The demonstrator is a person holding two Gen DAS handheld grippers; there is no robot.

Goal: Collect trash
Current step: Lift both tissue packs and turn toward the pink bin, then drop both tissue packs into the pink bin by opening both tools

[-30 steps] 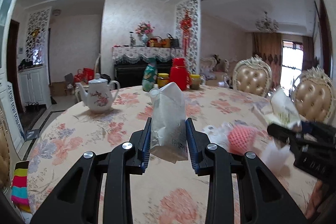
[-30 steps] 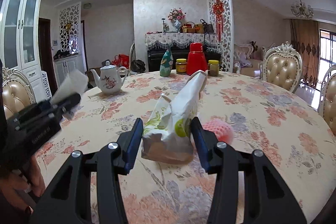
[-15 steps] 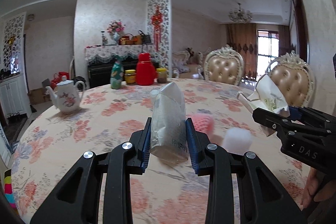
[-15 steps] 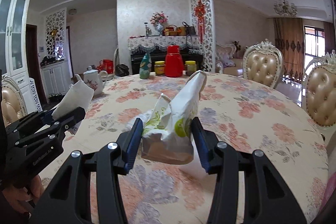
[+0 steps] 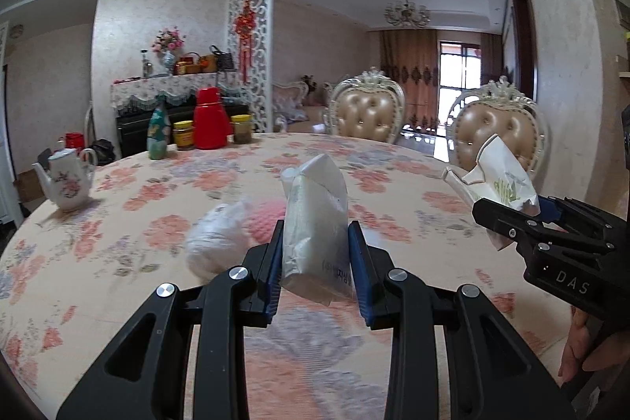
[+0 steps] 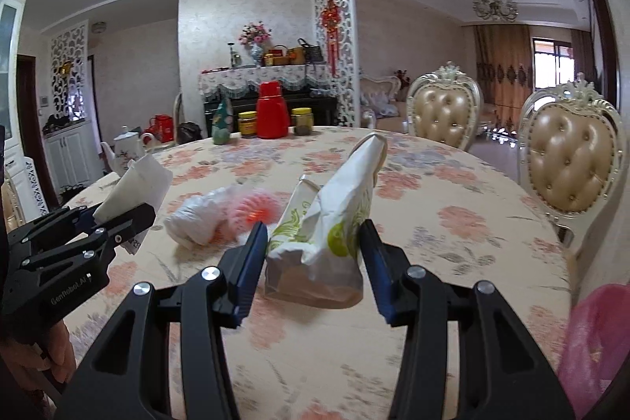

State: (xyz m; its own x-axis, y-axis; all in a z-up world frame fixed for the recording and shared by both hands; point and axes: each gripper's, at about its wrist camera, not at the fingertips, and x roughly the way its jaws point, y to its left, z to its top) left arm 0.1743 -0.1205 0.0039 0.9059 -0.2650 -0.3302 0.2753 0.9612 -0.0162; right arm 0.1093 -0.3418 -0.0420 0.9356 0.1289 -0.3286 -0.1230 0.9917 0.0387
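The left gripper (image 5: 315,258) clamps a clear plastic packet (image 5: 315,223); the right gripper (image 6: 313,254) clamps a green-printed paper bag (image 6: 334,219). Both have swung toward three o'clock, probably bringing a pink bag (image 6: 594,341) into view for dropping.

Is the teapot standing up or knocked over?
Standing up. The teapot sits on its base on the table, lid on top, spout pointing sideways.

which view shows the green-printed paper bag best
The right wrist view: the green-printed paper bag fills the centre, clamped in the right gripper. The left wrist view shows only its crumpled top at the right edge.
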